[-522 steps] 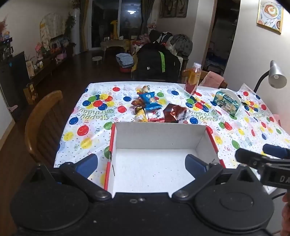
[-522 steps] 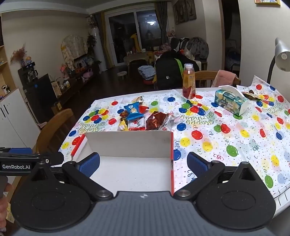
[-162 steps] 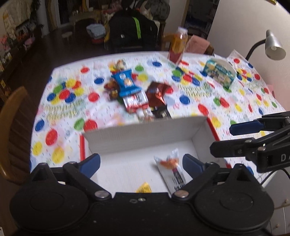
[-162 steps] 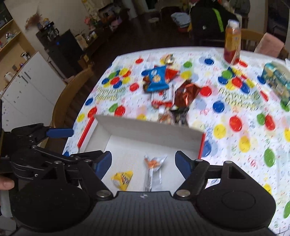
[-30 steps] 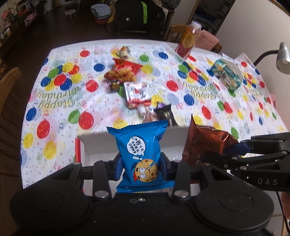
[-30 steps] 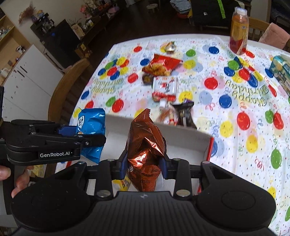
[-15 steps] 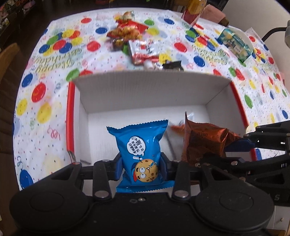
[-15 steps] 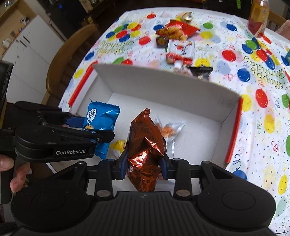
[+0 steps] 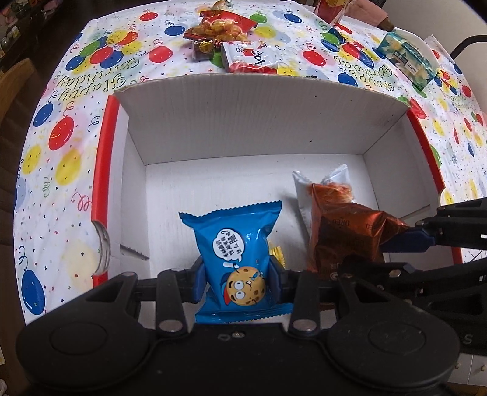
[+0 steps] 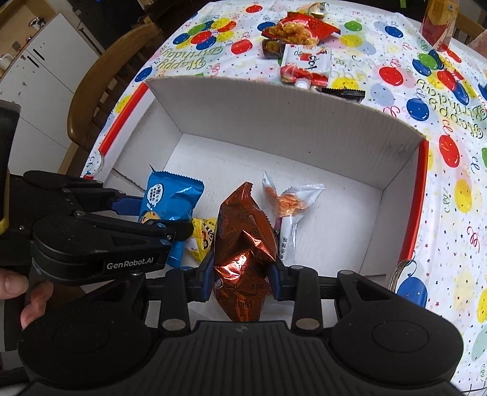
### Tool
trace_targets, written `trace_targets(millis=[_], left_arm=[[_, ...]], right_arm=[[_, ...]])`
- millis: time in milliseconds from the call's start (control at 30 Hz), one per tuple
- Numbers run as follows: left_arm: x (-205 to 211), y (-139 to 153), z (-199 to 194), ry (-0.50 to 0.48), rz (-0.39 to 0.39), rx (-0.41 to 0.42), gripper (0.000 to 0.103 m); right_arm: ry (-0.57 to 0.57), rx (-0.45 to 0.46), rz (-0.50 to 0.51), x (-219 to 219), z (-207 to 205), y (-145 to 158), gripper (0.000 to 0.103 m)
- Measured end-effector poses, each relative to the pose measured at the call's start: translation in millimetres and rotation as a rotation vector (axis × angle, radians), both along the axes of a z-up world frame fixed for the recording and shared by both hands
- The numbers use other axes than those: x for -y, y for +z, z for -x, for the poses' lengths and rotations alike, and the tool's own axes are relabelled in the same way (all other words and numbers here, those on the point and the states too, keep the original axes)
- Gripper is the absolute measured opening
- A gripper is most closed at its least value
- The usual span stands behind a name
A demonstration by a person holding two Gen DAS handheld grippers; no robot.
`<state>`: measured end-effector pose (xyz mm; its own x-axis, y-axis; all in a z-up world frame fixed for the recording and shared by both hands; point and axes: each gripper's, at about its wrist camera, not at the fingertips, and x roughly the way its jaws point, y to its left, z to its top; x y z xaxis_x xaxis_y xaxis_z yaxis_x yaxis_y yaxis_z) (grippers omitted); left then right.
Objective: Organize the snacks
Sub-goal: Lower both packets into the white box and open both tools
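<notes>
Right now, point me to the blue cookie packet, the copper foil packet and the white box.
blue cookie packet (image 9: pixel 232 243), left wrist view, speech-bubble print.
copper foil packet (image 10: pixel 243 231), right wrist view, crumpled middle.
white box (image 9: pixel 261 121), left wrist view, far inner wall.

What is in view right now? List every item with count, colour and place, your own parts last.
box: 1, white with red edges, on the table
blue packet: 1, blue with a cookie face, in the left gripper over the box
brown packet: 1, copper brown, in the right gripper over the box
clear packet: 1, clear with orange contents, on the box floor
yellow packet: 1, yellow, on the box floor, partly hidden
loose snacks: several, mostly red, beyond the box
bottle: 1, orange, far side
tissue pack: 1, green-blue, far right
tablecloth: 1, white with balloons
chair: 1, wooden, left
left gripper: shut
right gripper: shut
hand: 1, at the left gripper's handle
</notes>
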<state>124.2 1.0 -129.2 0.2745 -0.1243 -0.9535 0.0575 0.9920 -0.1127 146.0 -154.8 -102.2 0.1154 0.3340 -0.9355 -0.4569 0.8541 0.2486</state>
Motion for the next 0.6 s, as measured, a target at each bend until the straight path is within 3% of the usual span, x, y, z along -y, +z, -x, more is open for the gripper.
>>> trace_targets(millis=[267, 600], left_arm=[[-1.1, -1.2, 1.2, 0.017, 0.002, -0.007, 0.039], [-1.7, 3.1, 5.4, 0.014, 0.024, -0.008, 0.048]], right_arm=[[-0.025, -0.026, -0.008, 1.8, 0.8, -9.8, 0.037], [-0.038, -0.013, -0.014, 4.5, 5.5, -3.9, 0.050]])
